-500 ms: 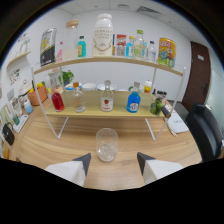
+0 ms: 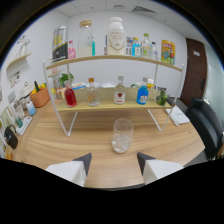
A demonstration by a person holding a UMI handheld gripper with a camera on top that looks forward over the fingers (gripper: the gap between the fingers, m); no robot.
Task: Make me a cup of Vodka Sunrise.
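Standing on the wooden table (image 2: 100, 150), a clear glass (image 2: 122, 135) is seen just ahead of the gripper (image 2: 114, 161), whose fingers are spread wide with nothing held between them. Beyond the glass, a two-tier shelf (image 2: 112, 103) is seen, bearing a red bottle (image 2: 70, 95), a clear bottle (image 2: 119, 92) and a blue bottle (image 2: 142, 93).

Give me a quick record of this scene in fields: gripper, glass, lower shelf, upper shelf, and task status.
gripper: gripper open, holding nothing
glass: clear glass upright on the wooden table, just ahead of the fingers, apart from them
lower shelf: red bottle, clear bottle with red label, blue bottle
upper shelf: large white jug among other bottles
task status: no bottle picked up yet
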